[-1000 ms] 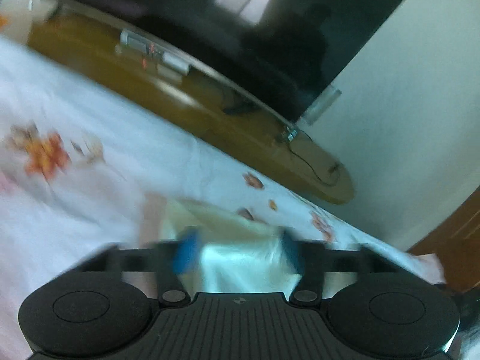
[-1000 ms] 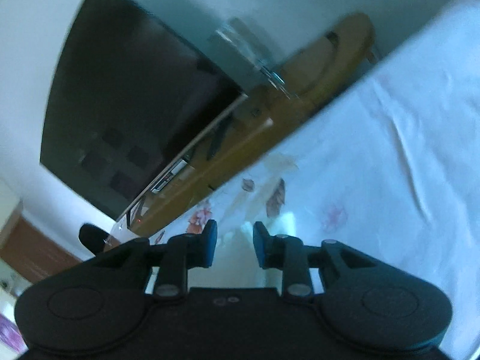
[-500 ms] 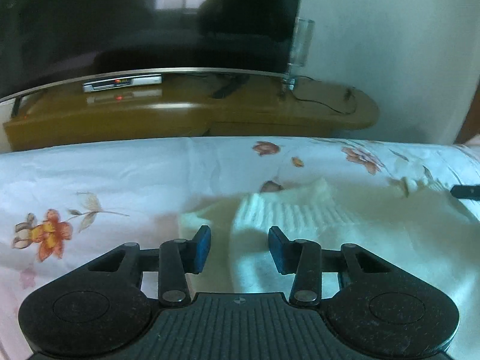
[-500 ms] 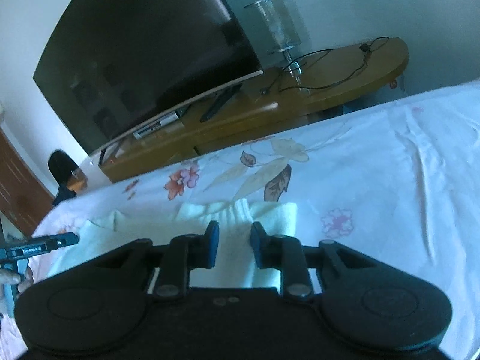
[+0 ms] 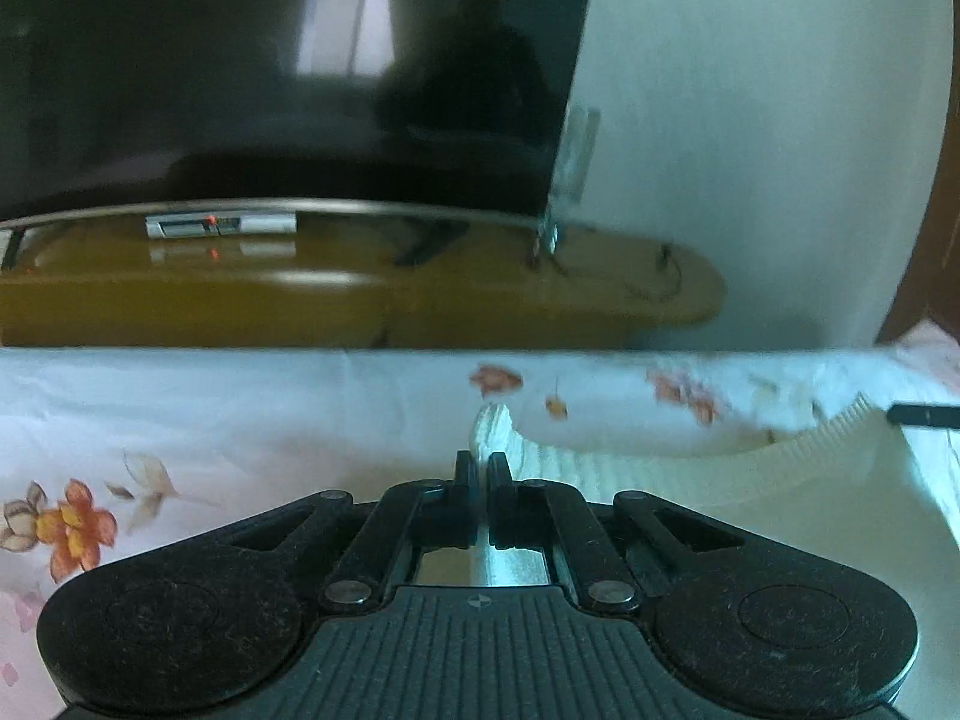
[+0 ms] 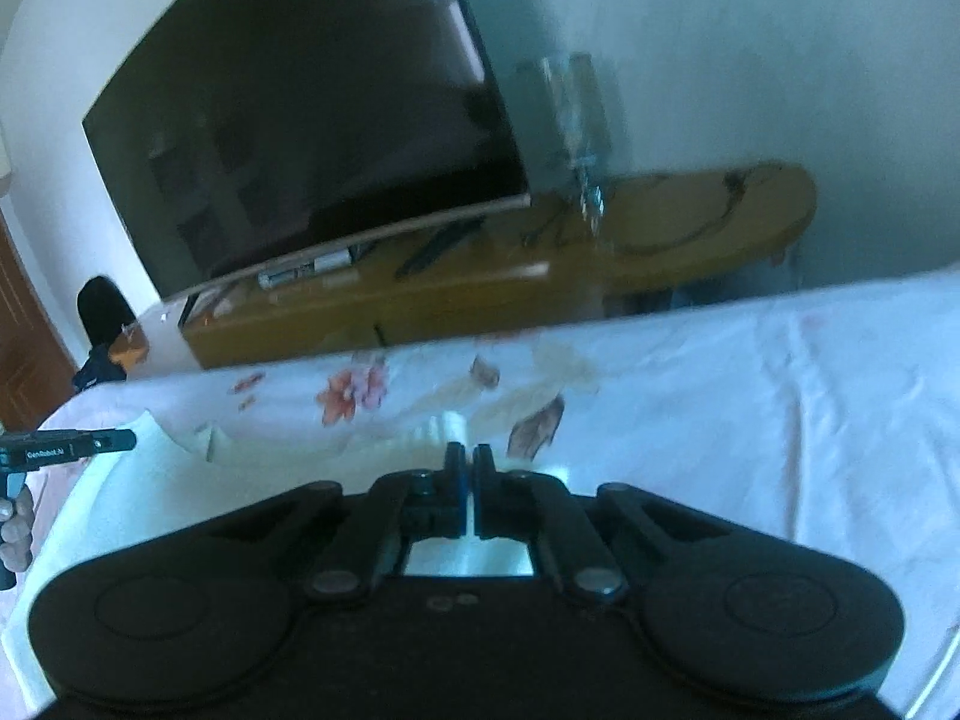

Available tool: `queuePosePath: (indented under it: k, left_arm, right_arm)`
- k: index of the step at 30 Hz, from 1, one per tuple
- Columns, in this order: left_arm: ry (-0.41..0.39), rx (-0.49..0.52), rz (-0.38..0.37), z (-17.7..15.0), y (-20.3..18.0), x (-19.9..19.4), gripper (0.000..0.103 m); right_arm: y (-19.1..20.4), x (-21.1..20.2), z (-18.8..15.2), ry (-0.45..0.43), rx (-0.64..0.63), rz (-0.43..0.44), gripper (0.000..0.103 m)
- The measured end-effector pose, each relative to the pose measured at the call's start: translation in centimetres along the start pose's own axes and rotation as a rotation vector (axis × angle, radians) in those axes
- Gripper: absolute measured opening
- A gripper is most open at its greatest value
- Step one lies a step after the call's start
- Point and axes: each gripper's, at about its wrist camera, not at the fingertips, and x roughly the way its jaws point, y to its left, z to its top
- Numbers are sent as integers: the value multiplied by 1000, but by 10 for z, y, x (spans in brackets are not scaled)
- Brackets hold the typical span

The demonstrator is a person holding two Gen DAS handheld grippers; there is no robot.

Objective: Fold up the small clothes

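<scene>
A small cream ribbed knit garment point(image 5: 690, 474) lies on the flowered white bedsheet point(image 5: 210, 414). My left gripper point(image 5: 481, 465) is shut on the garment's left top corner, which sticks up between the pads. In the right wrist view the same garment point(image 6: 180, 480) stretches to the left, and my right gripper point(image 6: 468, 459) is shut on its right top corner. The ribbed edge sags between the two grippers. The right gripper's tip point(image 5: 924, 415) shows at the right edge of the left wrist view; the left gripper point(image 6: 66, 447) shows at the left edge of the right wrist view.
Beyond the bed's far edge stands a low wooden TV stand point(image 5: 360, 294) with a large dark TV point(image 5: 270, 72), a set-top box point(image 5: 216, 225) and a glass vase point(image 6: 570, 120). A wooden door point(image 6: 24, 312) is at the left.
Both grippers were open over the garment's top edge half a second ago. Both have now closed on its corners, and the edge is lifted between them.
</scene>
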Motion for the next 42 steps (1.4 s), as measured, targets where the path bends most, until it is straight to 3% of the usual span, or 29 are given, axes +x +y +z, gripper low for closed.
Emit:
queuePosePath:
  k: [3,8,12,15,17,21,22,25,28,30,32,34,35,37,40,42]
  left_arm:
    - [7,12,14,1,-1,5,3]
    - [91,4,61,-14,4,31,3]
    - [83,12,79,-18,0,32,4]
    - [65,34,96,-13,2,14,4]
    - [28,70,103,-8,-3,-6,4]
    - [68,159,-97,-2,-52,0,4]
    - [88,203,-127,-4,-73,11,4]
    - [149,250,-160,-12,-105,36,5]
    - [122,253,-56,-16,-97,49,10]
    - [106,190,-10,-13,-75,57,10]
    - [100,65,-18,-10,-51,59,10]
    - [88,72,14,-12,-51,51,10]
    - [92,82,32,-14,-55,48,11]
    - [83,115,-6,-19,-69,25,11]
    - [66,166,-58,-29,-99,-4,12]
    - [81,184,-98,-39,-119,-13,29]
  right_arm:
    - [-1,-1,3,-19,-2,-13,3]
    - [-9,24,-3,19,38,-49,3]
    - [-12,38,-16,58,53,-88,3]
    - [-6,25,-12,39,48,-87,14]
    - [10,9,-7,14,-22,-60,21]
    - [61,13,-8,91,-163,80,25]
    - [78,24,-12,130,-200,108,21]
    - [115,59,-28,189,-275,112,20]
    - [122,66,-35,175,-331,61,20]
    - [104,65,-30,151,-309,-58,17]
    - [71,63,-22,132,-183,-143,14]
    - [54,59,-19,135,-116,-138,14]
    - [58,56,-20,141,-146,-141,17]
    - [76,38,-21,110,-220,-164,25]
    - [101,12,-25,92,-235,-39,26]
    - [127,9,-39,138,-293,29,26]
